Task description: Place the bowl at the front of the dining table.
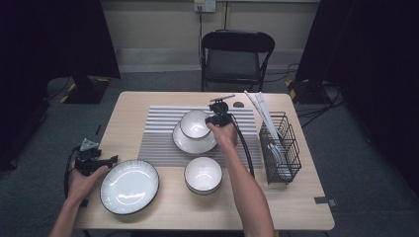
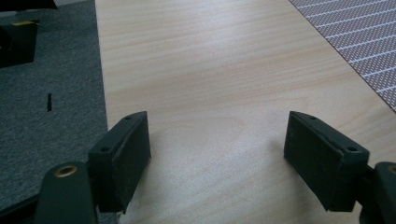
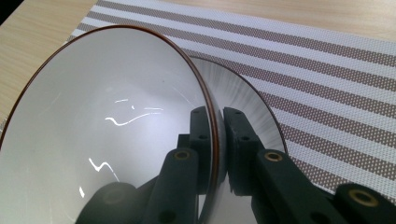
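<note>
A white bowl (image 1: 194, 123) with a dark rim sits over a small white plate (image 1: 190, 144) on the striped placemat (image 1: 158, 143). My right gripper (image 1: 211, 120) is shut on the bowl's right rim. In the right gripper view the bowl (image 3: 107, 140) is tilted, with one pad inside its wall and one outside, and the gripper (image 3: 217, 135) pinches the rim. The small plate (image 3: 254, 107) lies just behind it; I cannot tell whether they touch. My left gripper (image 1: 109, 159) rests at the table's left edge, and in its own view it (image 2: 217, 135) stands open over bare wood.
A second bowl (image 1: 203, 174) stands at the front centre and a large plate (image 1: 129, 186) at the front left. A black wire basket (image 1: 281, 148) with white utensils is at the right. A folding chair (image 1: 236, 57) stands behind the table.
</note>
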Available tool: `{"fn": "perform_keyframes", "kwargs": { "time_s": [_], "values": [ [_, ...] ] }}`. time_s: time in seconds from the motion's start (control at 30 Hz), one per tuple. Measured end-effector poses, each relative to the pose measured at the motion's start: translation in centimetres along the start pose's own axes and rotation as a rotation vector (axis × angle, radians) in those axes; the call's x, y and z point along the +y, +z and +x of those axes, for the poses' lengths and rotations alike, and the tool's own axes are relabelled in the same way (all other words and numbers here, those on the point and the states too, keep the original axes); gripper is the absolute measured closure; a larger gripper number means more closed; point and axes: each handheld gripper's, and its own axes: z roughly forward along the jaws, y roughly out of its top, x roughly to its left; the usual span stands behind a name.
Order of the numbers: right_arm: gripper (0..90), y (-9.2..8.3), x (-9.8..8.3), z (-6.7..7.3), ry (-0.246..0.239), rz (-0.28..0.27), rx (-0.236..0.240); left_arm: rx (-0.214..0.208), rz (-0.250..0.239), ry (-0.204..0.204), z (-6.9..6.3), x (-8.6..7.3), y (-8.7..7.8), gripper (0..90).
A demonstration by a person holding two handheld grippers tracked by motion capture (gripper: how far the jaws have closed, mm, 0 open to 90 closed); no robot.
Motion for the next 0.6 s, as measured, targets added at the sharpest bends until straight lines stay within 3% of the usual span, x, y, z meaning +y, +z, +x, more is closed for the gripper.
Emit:
{"fn": "perform_keyframes", "kwargs": {
  "time_s": [0.6],
  "values": [
    [82.9,1.2,-1.2,-0.4,0.030,0.038,-0.002,0.001,0.000,0.000,0.0,0.0,0.0,22.3]
  ]
}}
